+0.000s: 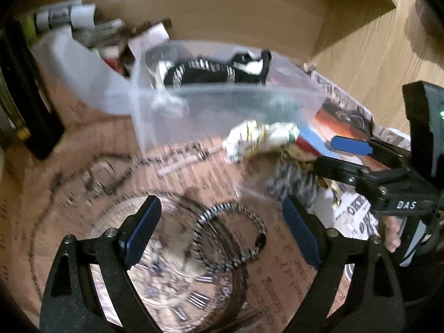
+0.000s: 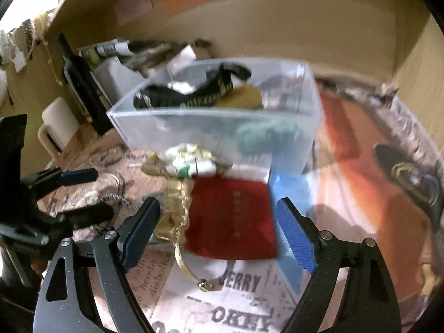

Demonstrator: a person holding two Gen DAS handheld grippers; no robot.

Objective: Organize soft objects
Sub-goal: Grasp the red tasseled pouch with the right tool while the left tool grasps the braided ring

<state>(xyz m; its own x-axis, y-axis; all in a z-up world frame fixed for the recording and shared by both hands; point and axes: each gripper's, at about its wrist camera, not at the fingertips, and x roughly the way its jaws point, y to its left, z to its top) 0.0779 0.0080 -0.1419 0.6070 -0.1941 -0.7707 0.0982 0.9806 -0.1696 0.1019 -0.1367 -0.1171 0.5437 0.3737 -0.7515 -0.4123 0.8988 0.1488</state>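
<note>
A clear plastic bin (image 1: 222, 102) (image 2: 211, 127) stands on the printed table cover and holds a black-and-white soft item (image 1: 219, 68) (image 2: 191, 91) and a green one (image 2: 266, 136). In front of it lie a white-and-gold crumpled cloth (image 1: 258, 138) (image 2: 188, 161), a gold pouch (image 2: 174, 208), a red pouch (image 2: 233, 216) and a black-and-white beaded band (image 1: 230, 233). My left gripper (image 1: 222, 230) is open above the band. My right gripper (image 2: 219, 233) is open around the red pouch, and it shows at the right of the left wrist view (image 1: 341, 152).
A white box (image 1: 77, 66) with papers and tubes stands behind the bin. A dark upright object (image 1: 25, 94) stands at the left. A wooden shelf wall (image 1: 360, 41) rises at the right. A black buckled item (image 2: 413, 177) lies on the orange print.
</note>
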